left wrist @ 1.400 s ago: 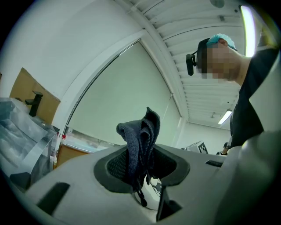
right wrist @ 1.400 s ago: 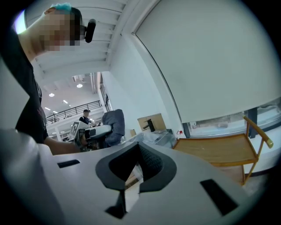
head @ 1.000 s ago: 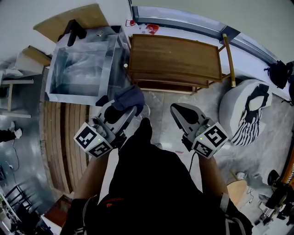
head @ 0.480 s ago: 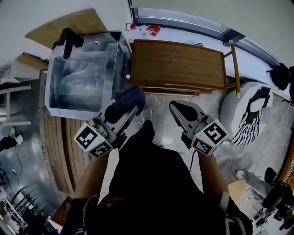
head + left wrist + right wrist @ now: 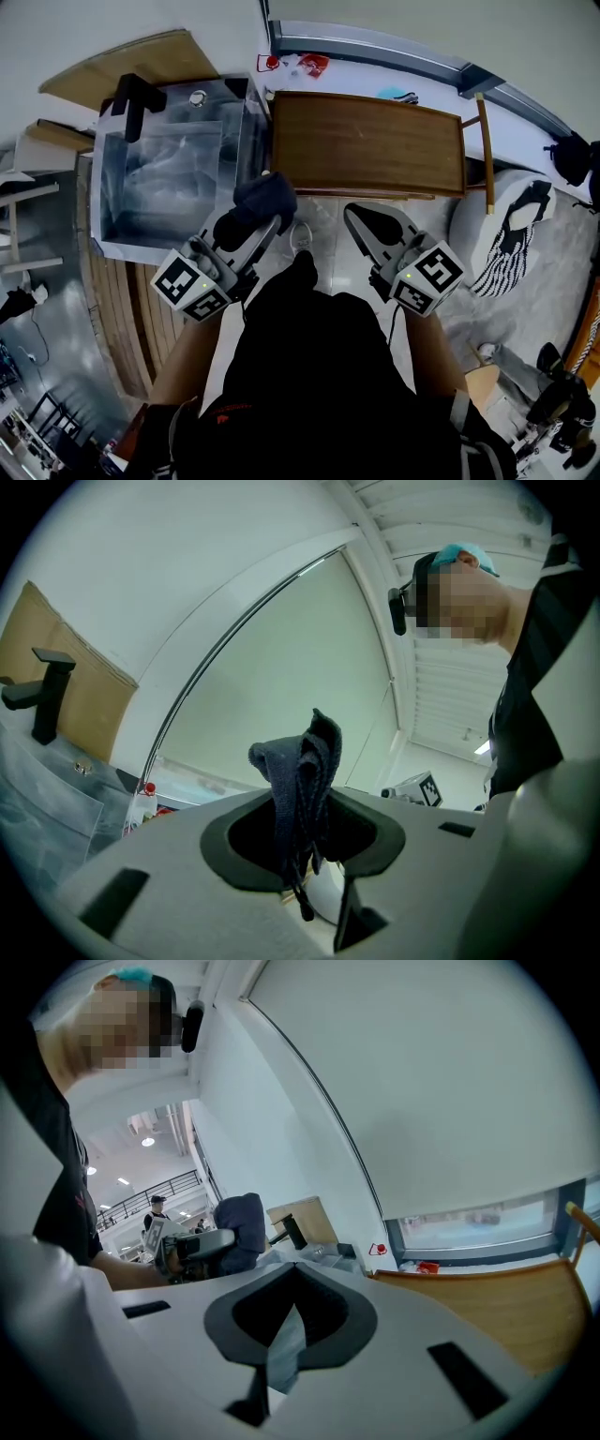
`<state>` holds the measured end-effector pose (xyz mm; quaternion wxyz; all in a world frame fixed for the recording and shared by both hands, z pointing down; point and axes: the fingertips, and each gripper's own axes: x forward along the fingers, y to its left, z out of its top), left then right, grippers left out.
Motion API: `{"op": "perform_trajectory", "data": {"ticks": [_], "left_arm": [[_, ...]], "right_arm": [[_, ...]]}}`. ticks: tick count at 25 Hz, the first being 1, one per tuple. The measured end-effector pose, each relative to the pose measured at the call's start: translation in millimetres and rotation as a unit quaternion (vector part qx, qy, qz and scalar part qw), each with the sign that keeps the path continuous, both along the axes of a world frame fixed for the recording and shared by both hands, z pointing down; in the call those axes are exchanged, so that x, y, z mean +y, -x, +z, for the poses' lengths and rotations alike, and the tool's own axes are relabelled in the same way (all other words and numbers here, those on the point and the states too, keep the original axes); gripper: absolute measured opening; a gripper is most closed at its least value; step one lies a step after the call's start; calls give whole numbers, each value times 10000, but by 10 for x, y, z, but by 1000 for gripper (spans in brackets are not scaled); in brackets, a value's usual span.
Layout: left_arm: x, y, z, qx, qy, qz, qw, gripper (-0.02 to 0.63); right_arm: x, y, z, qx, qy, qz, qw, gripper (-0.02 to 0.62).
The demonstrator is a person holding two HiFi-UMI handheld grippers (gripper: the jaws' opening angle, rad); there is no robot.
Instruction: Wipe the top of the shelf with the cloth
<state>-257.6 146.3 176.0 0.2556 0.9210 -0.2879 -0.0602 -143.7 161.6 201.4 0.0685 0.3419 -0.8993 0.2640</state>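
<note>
Cloth [image 5: 266, 197] is clamped in the left gripper [image 5: 246, 217], a dark blue-grey wad bunched at the jaw tips. In the head view it sits at the near-left corner of the shelf [image 5: 367, 141], between that corner and the clear tub [image 5: 112, 202]; that view can't settle whether cloth and shelf touch. The left gripper view adds what the head view hides: both jaws are pinched on the cloth, most of it stands up past the tips, and a few loose threads hang below the pinch. That view looks up at wall and window and shows none of the shelf, only a black tap [image 5: 42, 696] and a cardboard sheet [image 5: 66, 667] at left. The right gripper [image 5: 366, 223] is beside the left one, well apart from it and just short of the shelf's near edge. In its own view the jaws are together with nothing between them, only a thin slit of pale floor showing. That view also catches the cloth side-on at the left gripper's tips, and the wooden shelf top at lower right with its raised rail. Only the head view shows the whole top: brown wood, bare. Red items [image 5: 314, 62] lie on the sill behind it, and a white beanbag [image 5: 511, 225] is on the floor to the right.
</note>
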Motion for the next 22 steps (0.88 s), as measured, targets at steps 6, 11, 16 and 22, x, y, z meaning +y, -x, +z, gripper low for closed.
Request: {"op": "perform_trajectory", "data": {"ticks": [6,11,16,22], "left_arm": [[-294,92,71,-13,65,-42,10000,130],[-440,94,138,-42,129,-40,9999,130],[-557,62,181,-34,180,-49,9998,130],[-710,-36,243,-82,263,-61,9996,130]], "right_arm": [[-294,99,55,-5,67,-48,10000,5],[-456,128,115,-10,132,-77,9999,5],[-556,120,140,1,177,-106,9998,5],[-686,-30,162,26,215,-77,9997,5]]}}
